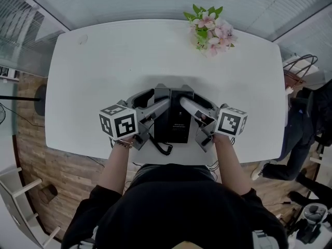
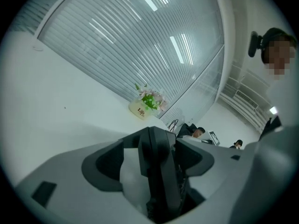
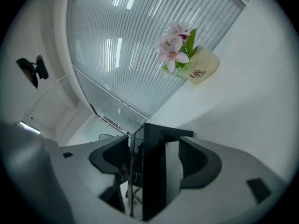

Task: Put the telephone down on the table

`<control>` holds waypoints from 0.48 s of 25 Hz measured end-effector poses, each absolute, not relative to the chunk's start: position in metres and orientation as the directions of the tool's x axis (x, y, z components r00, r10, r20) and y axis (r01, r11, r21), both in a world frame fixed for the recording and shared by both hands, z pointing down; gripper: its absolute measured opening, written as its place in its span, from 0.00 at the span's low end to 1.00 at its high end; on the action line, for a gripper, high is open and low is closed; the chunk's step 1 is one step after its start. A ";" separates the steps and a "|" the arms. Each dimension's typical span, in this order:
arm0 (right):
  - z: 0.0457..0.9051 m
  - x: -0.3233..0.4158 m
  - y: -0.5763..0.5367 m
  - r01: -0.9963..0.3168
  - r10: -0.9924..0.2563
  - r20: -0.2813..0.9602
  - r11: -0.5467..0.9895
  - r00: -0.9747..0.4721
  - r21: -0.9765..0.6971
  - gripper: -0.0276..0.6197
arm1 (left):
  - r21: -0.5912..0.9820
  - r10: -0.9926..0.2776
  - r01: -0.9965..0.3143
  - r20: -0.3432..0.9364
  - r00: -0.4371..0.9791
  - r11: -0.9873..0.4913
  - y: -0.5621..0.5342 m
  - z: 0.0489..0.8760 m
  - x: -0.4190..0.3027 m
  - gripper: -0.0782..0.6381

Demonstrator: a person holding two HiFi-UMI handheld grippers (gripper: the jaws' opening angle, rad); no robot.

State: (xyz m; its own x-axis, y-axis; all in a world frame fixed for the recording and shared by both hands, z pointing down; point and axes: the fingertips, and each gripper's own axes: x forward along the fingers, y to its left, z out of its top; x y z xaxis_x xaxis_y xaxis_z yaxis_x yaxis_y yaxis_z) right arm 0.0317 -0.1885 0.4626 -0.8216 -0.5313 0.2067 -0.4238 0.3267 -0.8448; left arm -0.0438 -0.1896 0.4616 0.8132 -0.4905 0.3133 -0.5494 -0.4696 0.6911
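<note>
At near edge of table [image 1: 104, 61] — telephone [image 1: 174, 119] | long axis near-to-far

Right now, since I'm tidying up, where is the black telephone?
Head view: the black telephone sits at the middle of the white table's near edge, between the left gripper and right gripper, opposite the pink flowers.
</note>
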 end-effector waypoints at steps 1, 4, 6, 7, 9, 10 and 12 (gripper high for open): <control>0.459 0.034 -0.189 -0.446 -0.542 0.217 0.335 -0.812 -0.830 0.54 | 0.671 -0.509 -0.567 0.315 0.801 -0.477 -0.191 0.458 -0.047 0.59; 0.448 0.043 -0.190 -0.508 -0.583 0.228 0.376 -0.780 -0.775 0.54 | 0.607 -0.556 -0.622 0.330 0.763 -0.494 -0.192 0.447 -0.055 0.60; 0.437 0.049 -0.191 -0.534 -0.610 0.215 0.409 -0.763 -0.740 0.54 | 0.577 -0.580 -0.645 0.329 0.745 -0.501 -0.192 0.439 -0.058 0.60; 0.430 0.051 -0.192 -0.547 -0.621 0.208 0.424 -0.755 -0.722 0.54 | 0.567 -0.592 -0.652 0.323 0.738 -0.503 -0.193 0.434 -0.059 0.60; 0.418 0.053 -0.191 -0.569 -0.637 0.196 0.455 -0.745 -0.685 0.54 | 0.548 -0.617 -0.665 0.309 0.724 -0.507 -0.193 0.425 -0.062 0.60; 0.412 0.053 -0.190 -0.579 -0.642 0.191 0.472 -0.742 -0.665 0.54 | 0.537 -0.629 -0.672 0.301 0.717 -0.509 -0.193 0.420 -0.063 0.60; 0.397 0.054 -0.188 -0.602 -0.653 0.182 0.505 -0.735 -0.619 0.53 | 0.512 -0.655 -0.688 0.284 0.701 -0.514 -0.193 0.409 -0.066 0.60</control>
State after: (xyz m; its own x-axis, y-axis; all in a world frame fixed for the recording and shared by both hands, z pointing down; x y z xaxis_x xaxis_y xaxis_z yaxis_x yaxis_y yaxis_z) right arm 0.0537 -0.1884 0.3975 -0.7346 -0.6535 0.1823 -0.6023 0.5045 -0.6186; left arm -0.0663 -0.1933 0.4085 0.7005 -0.6548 0.2837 -0.6881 -0.5145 0.5117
